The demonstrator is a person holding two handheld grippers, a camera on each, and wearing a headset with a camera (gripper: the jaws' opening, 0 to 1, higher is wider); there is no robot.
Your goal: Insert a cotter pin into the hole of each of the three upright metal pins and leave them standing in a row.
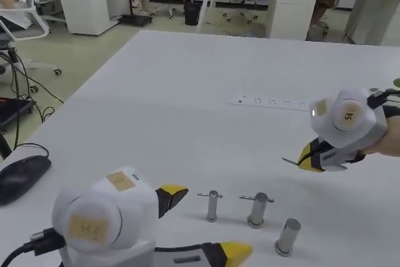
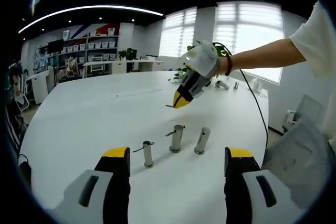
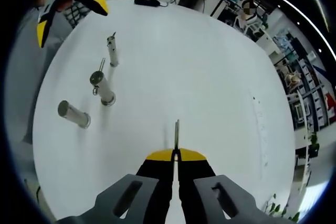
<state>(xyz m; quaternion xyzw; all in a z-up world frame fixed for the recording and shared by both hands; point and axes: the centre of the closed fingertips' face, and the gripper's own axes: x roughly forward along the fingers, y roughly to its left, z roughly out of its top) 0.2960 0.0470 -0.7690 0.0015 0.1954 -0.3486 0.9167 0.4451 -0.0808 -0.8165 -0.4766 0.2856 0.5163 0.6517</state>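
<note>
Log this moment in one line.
left gripper open; right gripper shut on cotter pin; left metal pin fitted; middle metal pin fitted; right metal pin empty

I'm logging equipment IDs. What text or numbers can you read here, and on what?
"54": yellow sticker on the right gripper, slightly blurred.
Back sticker on the left gripper: digits too blurred to read.
Its top sticker: unreadable.

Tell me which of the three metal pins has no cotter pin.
The right-end pin in the head view: its top is bare, while the middle pin and left pin each carry a cotter pin.
</note>
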